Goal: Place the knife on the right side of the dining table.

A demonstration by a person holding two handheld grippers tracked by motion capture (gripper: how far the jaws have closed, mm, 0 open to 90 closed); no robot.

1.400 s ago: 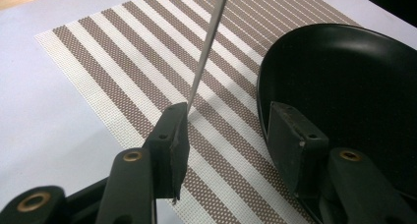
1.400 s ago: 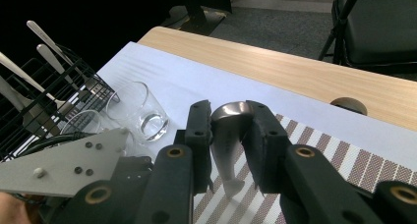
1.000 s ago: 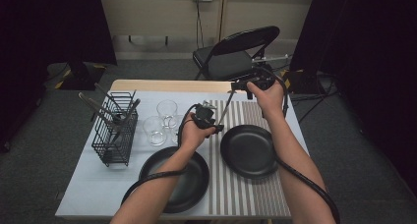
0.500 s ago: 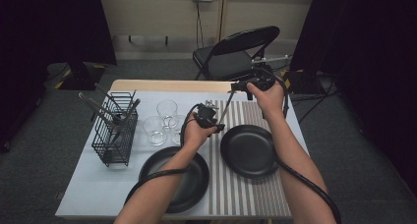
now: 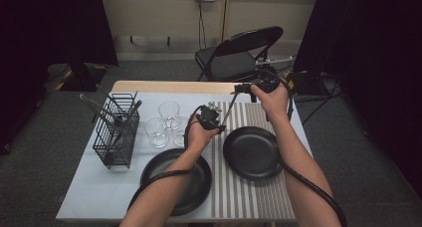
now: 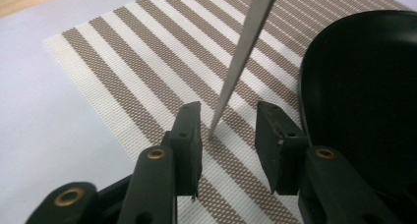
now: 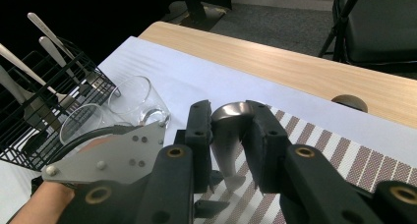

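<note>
Two black round plates sit on the table's near half, but the leftmost thing is a black wire rack point(image 5: 117, 132) holding steel cutlery with long thin handles. Beside it stand three clear glasses point(image 5: 168, 113), round and smooth. Next comes the left plate point(image 5: 171, 179), matte and shallow, lying on the pale cloth point(image 5: 94, 187). Above it the left gripper point(image 6: 227, 130) points down at the striped mat point(image 5: 244, 197), a woven sheet of brown and cream bands. Its jaws have just been closing; they stand apart on either side of a thin tapering steel handle whose tip meets the mat, and the pads do not press on it. That handle belongs to a spoon point(image 7: 231, 135) that slants up to the right gripper point(image 7: 230, 130), whose jaws are clamped on the shiny rounded bowl end. In the high view the spoon shows only as a faint slim line, so its exact lean is hard to judge. Right of the left gripper, the second plate point(image 5: 253, 152) rests on the mat. Beyond the table stands a dark folding chair point(image 5: 234, 57).
</note>
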